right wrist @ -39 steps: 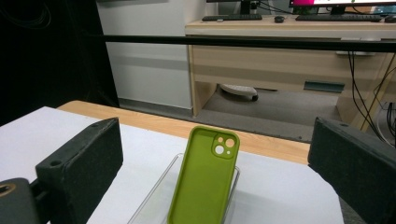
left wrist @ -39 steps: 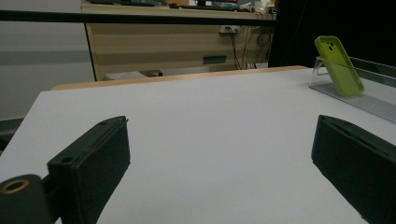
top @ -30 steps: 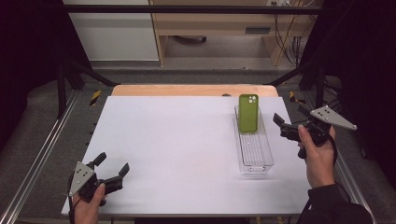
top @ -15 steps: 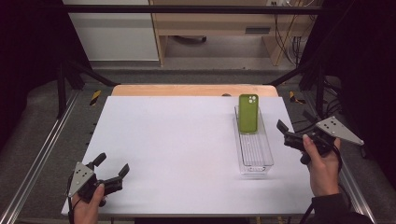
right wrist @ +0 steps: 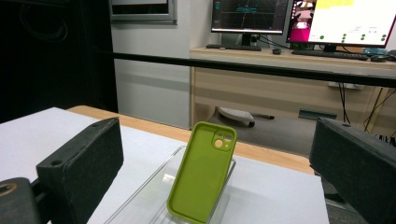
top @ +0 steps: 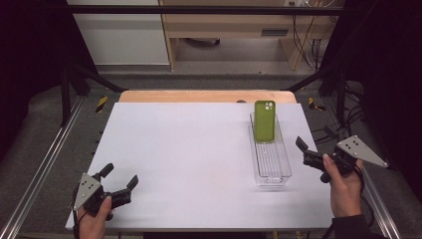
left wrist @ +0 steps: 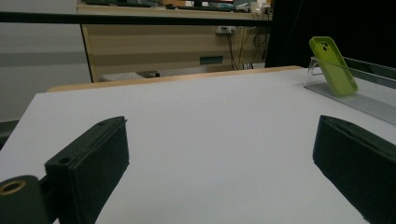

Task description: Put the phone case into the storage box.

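- A green phone case (top: 264,121) is seen leaning upright against the far end wall of a clear plastic tray (top: 270,177), with its lower edge on the tray floor and its camera cutout at the top.
- The tray lies on the right part of the white table (top: 189,149), and its long axis runs from the near side to the far side.
- The right gripper (top: 311,152) is held just beside the tray, off the right edge of the table; its jaws are spread wide and nothing is between them.
- From this gripper the case lies forward and to the left, at the far end of the tray; it is judged to be the nearer tool.
- The left gripper (top: 119,175) is held at the near left corner, well apart from the case, with its jaws also spread and empty.
- Between the right gripper and the case, the tray's side wall is the one obstacle that can be judged.
- A desk with monitors (right wrist: 345,23) is seen behind the table.
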A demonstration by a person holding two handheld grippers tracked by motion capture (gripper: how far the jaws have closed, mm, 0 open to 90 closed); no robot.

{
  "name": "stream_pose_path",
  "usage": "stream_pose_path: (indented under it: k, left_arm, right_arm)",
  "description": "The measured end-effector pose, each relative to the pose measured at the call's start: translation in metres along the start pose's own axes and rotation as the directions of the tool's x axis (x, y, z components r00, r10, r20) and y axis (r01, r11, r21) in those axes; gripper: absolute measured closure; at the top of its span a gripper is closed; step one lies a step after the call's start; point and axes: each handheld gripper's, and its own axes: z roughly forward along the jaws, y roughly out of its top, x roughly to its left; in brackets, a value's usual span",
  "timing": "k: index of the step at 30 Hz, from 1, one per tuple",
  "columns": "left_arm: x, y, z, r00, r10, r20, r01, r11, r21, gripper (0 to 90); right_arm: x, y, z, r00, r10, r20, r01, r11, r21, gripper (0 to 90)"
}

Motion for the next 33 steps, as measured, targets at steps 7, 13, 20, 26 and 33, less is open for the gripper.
stream_pose_path:
  k: [7, 13, 20, 26, 33]
  left_arm:
    - [0.0, 0.0, 0.0, 1.0, 0.001, -0.002, -0.001, 1.0, -0.001, 3.0]
    - [0.0, 0.0, -0.001, 1.0, 0.005, -0.001, -0.005, 1.0, -0.003, 3.0]
    - [0.0, 0.001, -0.001, 1.0, 0.009, 0.001, -0.009, 0.9999, -0.005, 3.0]
    - [-0.001, 0.001, -0.002, 0.9999, 0.013, 0.002, -0.013, 0.9999, -0.007, 3.0]
    - [-0.002, 0.001, -0.003, 0.9998, 0.021, 0.005, -0.021, 0.9997, -0.011, 3.0]
  right_arm:
    - [0.004, -0.008, -0.004, 0.9999, -0.01, -0.005, 0.01, 1.0, 0.004, 3.0]
    - [0.008, -0.015, -0.007, 0.9999, -0.01, -0.011, 0.01, 1.0, 0.007, 3.0]
    - [0.012, -0.023, -0.011, 0.9998, -0.014, -0.016, 0.014, 1.0, 0.011, 2.9]
    - [0.016, -0.028, -0.013, 0.9994, -0.021, -0.026, 0.022, 1.0, 0.021, 2.8]
    - [0.021, -0.034, -0.015, 0.999, -0.026, -0.036, 0.027, 0.999, 0.027, 2.8]
